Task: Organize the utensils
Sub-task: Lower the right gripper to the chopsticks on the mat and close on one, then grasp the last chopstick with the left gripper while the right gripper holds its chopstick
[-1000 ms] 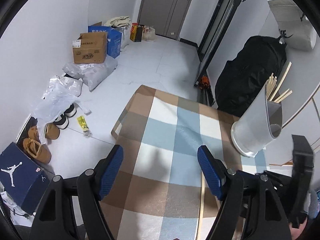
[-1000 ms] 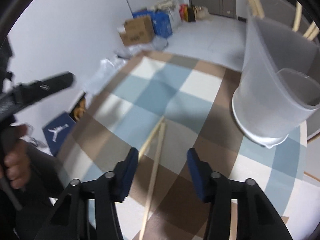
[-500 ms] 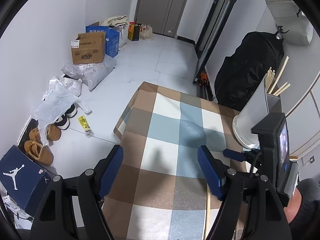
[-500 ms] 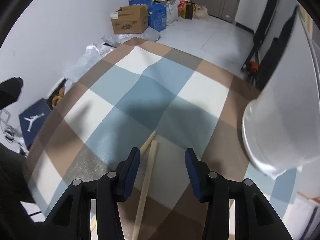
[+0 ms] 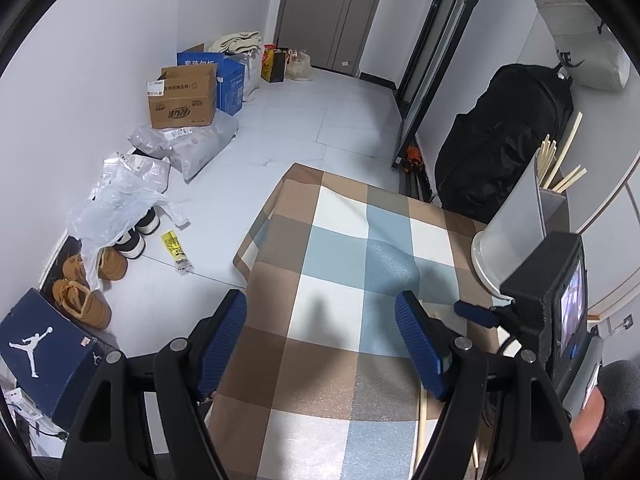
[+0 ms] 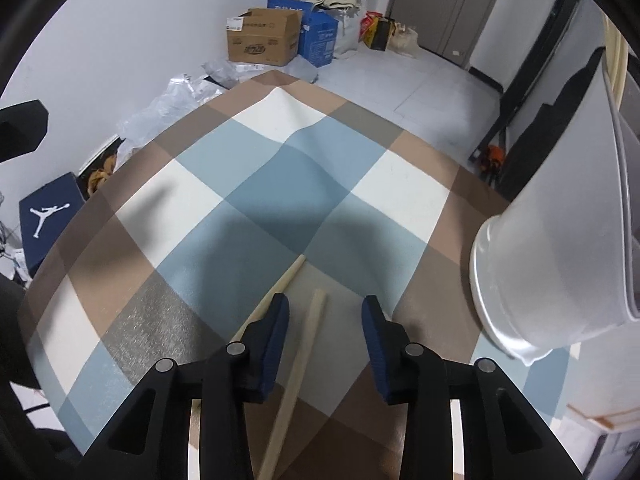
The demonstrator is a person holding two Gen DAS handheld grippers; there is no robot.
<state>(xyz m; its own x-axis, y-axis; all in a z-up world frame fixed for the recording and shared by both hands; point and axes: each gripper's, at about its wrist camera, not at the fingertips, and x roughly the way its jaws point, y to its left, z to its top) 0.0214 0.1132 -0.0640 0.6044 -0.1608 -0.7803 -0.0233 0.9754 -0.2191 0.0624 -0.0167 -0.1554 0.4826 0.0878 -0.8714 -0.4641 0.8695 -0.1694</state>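
Two wooden chopsticks lie on the checked tablecloth (image 6: 248,184). One chopstick (image 6: 298,364) lies between the jaws of my open right gripper (image 6: 325,312), apart from both pads. The other chopstick (image 6: 280,284) passes under the left pad. A white utensil holder (image 6: 560,248) stands to the right; in the left wrist view the holder (image 5: 516,236) has several chopsticks (image 5: 554,168) in it. My left gripper (image 5: 320,320) is open and empty above the cloth (image 5: 340,256). The right gripper (image 5: 476,312) shows there low on the right, above a chopstick (image 5: 421,432).
The table's far and left edges drop to a white floor with cardboard boxes (image 5: 184,96), plastic bags (image 5: 120,200), shoes (image 5: 84,300) and a blue shoebox (image 5: 44,352). A black bag (image 5: 500,148) stands behind the holder.
My right gripper has moved down and forward over the chopsticks, so one now lies between its jaws. The left gripper has drawn back and up a little.
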